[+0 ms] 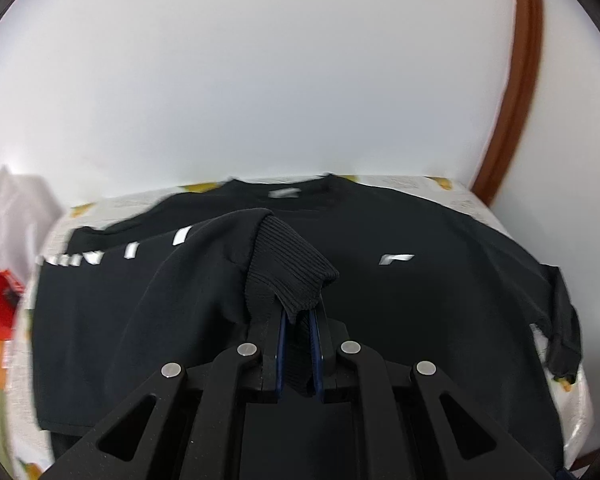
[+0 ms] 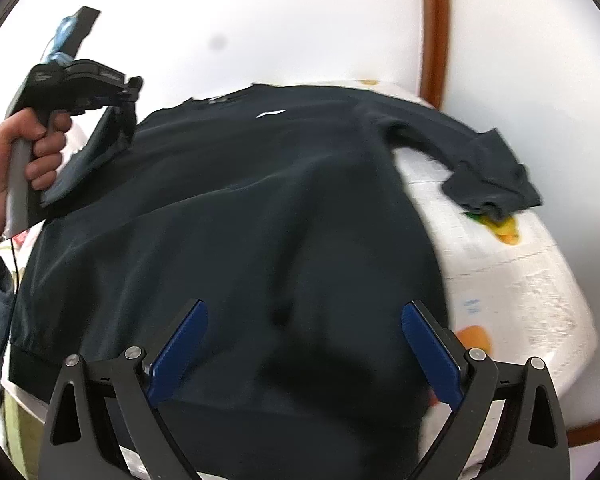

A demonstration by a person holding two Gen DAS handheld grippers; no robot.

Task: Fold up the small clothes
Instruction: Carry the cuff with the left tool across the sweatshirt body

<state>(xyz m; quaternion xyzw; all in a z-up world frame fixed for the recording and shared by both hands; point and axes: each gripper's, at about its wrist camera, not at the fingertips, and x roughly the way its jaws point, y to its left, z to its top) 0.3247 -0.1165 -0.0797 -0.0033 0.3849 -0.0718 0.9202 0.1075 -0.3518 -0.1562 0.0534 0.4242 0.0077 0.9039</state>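
Left wrist view first: the left gripper (image 1: 298,322) has its blue pads clamped on the ribbed cuff (image 1: 288,268) of a black sweatshirt (image 1: 420,300), the sleeve (image 1: 188,280) lifted and draped across the chest. From the right wrist view, a hand (image 2: 20,156) holds that tool up at the far left, cloth hanging from its tip. The right gripper (image 2: 304,356) has its jaws spread wide with nothing between them, hovering over the near hem area.

Outward now: the sweatshirt lies spread flat on a white patterned table cover (image 2: 520,280), collar at the far edge, the other sleeve (image 2: 488,164) trailing off to the right, its cuff bent back on the cover.

The step looks like folding the left sleeve inward. To do it well, carry the cuff straight across, keep the sleeve taut so no wrinkle is trapped, lay it flat on the body, then let go. The free gripper could pin the body so it doesn't slide.
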